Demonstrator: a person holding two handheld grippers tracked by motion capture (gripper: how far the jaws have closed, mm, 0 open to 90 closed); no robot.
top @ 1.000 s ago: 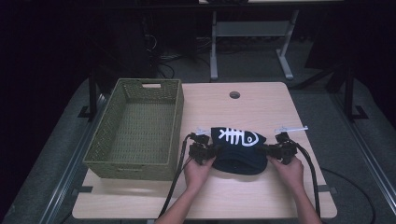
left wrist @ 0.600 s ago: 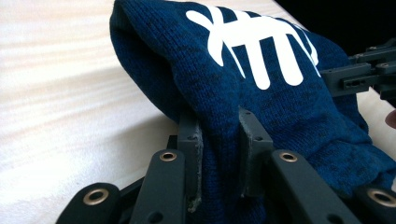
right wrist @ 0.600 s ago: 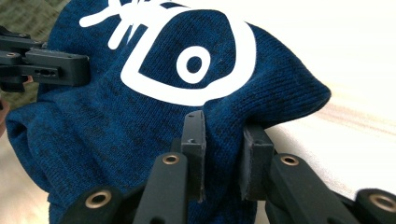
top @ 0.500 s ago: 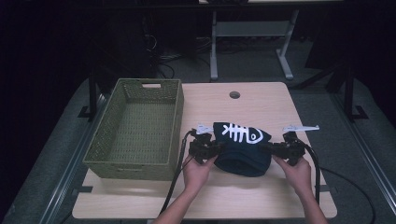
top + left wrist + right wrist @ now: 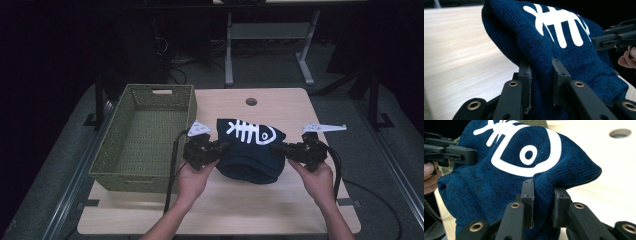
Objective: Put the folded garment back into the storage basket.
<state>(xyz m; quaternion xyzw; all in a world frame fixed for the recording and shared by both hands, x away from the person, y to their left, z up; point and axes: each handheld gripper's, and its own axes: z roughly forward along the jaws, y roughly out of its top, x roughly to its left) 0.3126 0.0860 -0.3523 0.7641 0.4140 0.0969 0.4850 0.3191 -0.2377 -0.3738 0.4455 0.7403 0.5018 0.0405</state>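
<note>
On the left side of the light wooden table (image 5: 280,210), an olive-green woven basket (image 5: 145,140) stood with its long side running away from the camera, a handle slot cut in its far wall. Just to its right, the left tool (image 5: 221,148) was clamped on the left edge of a folded dark blue knitted garment (image 5: 250,157), a fold of the knit bunched between its two black jaws, as the left gripper view showed (image 5: 541,75). The left hand (image 5: 192,175) gripped that tool from below, a black cable trailing back toward the table's near edge and a grey three-cornered plate sitting on top. The garment hung between the two tools over the middle of the table, its white fish-skeleton print (image 5: 250,132) facing up and its lower folds sagging toward the tabletop; whether they touched the surface could not be told. At the garment's right edge, the right tool (image 5: 286,149) was likewise closed on the knit, with cloth pinched between the jaws in the right gripper view (image 5: 544,195). The right hand (image 5: 312,175) held that tool near the table's right side. Beyond the garment, a round hole (image 5: 251,102) pierced the table's far edge.
</note>
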